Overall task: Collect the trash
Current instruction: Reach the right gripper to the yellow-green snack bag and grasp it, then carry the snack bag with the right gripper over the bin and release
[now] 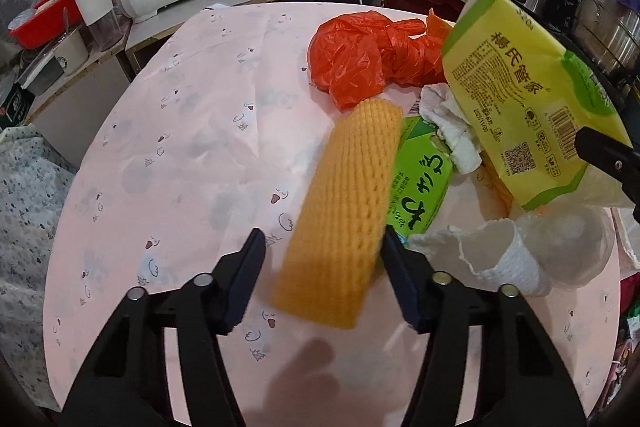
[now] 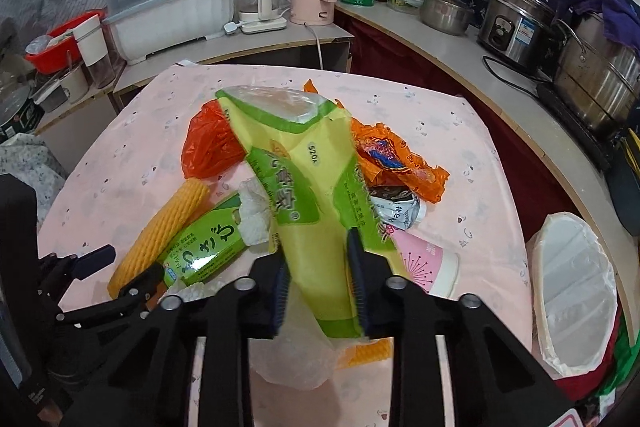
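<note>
My right gripper (image 2: 318,287) pinches the glossy yellow-green wrapper (image 2: 308,195). Left gripper (image 1: 324,279), half open, straddles the ribbed orange foam sleeve (image 1: 344,211) beside that wrapper.

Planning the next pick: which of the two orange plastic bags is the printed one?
The crumpled wrapper right of the yellow-green pack; the bag left of it is plain.

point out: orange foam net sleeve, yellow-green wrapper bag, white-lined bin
orange foam net sleeve (image 1: 344,211), left wrist view, mid-body.
yellow-green wrapper bag (image 2: 316,227), right wrist view, yellow middle panel.
white-lined bin (image 2: 576,291), right wrist view, liner inside.
</note>
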Motion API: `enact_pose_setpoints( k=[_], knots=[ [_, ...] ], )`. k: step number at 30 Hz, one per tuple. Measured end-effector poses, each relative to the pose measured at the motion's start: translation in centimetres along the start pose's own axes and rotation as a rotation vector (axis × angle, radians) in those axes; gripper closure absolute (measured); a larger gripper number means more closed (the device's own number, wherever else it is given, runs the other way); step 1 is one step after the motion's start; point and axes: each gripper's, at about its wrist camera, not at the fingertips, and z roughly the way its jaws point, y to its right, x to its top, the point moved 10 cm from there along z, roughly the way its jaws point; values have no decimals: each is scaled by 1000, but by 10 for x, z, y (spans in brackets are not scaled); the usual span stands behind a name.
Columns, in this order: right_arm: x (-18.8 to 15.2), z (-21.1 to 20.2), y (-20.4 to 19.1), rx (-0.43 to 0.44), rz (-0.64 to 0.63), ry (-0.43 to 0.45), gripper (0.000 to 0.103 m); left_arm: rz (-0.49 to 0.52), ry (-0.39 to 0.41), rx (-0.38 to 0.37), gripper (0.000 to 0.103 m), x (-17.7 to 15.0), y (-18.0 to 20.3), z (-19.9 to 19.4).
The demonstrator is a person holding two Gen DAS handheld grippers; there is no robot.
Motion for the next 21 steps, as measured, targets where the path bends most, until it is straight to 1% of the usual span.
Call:
enact_pose_setpoints(
  k=[1, 2, 3, 5, 9, 14, 17, 21],
  knots=[
    [-1, 0, 1, 1, 3, -1, 87, -3, 1, -10, 65, 0, 0, -1],
    [-1, -1, 2, 8, 7, -1, 88, -1, 4, -16, 73, 1, 1, -2],
    [-1, -2, 3, 13, 11, 1, 88, 1, 8, -17, 74, 2, 3, -4],
    [1, -8, 4, 19, 14, 14, 89, 0, 23, -21, 80, 6, 3, -8],
    [7, -26, 13, 16, 22, 58, 89, 4, 61, -30, 82, 12, 10, -26],
    [13, -57, 34, 3, 57, 119, 90, 8, 110, -54, 82, 21, 26, -55],
    [15, -76, 52, -16, 81, 156, 90, 31, 140, -77, 82, 26, 44, -74],
    [13, -97, 84, -48, 128, 188, 90, 82, 176, -116, 82, 31, 81, -97]
  ],
)
